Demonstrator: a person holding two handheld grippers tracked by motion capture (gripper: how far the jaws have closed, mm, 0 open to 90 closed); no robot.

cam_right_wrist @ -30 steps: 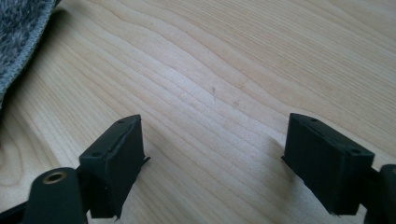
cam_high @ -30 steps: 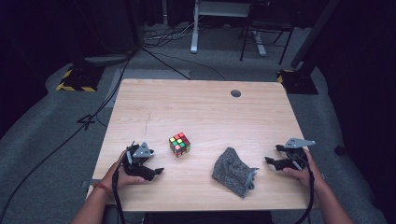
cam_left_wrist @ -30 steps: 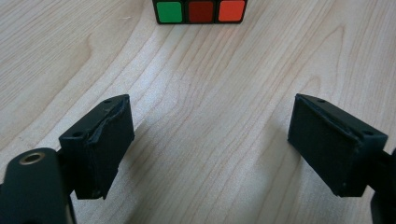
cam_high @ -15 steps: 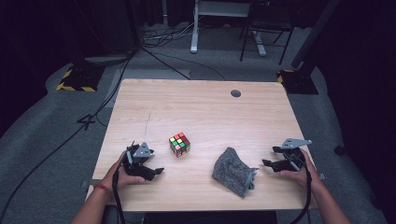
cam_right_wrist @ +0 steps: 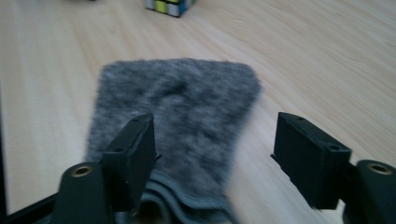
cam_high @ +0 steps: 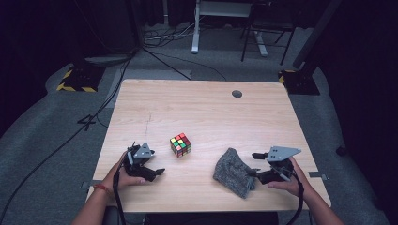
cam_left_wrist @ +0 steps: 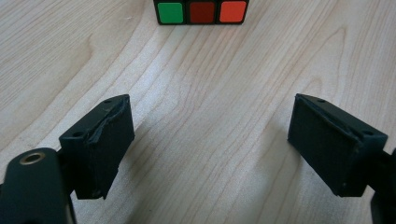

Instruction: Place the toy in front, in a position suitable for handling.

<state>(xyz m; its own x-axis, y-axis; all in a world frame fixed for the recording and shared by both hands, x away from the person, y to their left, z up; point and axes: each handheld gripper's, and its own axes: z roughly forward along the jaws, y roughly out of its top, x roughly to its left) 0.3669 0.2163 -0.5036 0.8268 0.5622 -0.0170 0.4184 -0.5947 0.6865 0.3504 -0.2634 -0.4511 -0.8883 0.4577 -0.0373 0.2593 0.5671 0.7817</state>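
On wooden table (cam_high: 197, 112), left gripper (cam_left_wrist: 210, 140) wide open facing cube (cam_left_wrist: 201, 11), right gripper (cam_right_wrist: 215, 149) closing (nothing held) over grey cloth (cam_right_wrist: 177, 107).

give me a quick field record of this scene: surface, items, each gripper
surface: light wooden table
item 1: puzzle cube, near the table's middle
item 2: grey knit cloth pouch, lying flat near the front edge
left gripper: open, nothing between the jaws, aimed at the cube
right gripper: open, jaws have just been closing a little, one jaw over the pouch's ribbed end, not yet gripping
hole: round grommet at the far side
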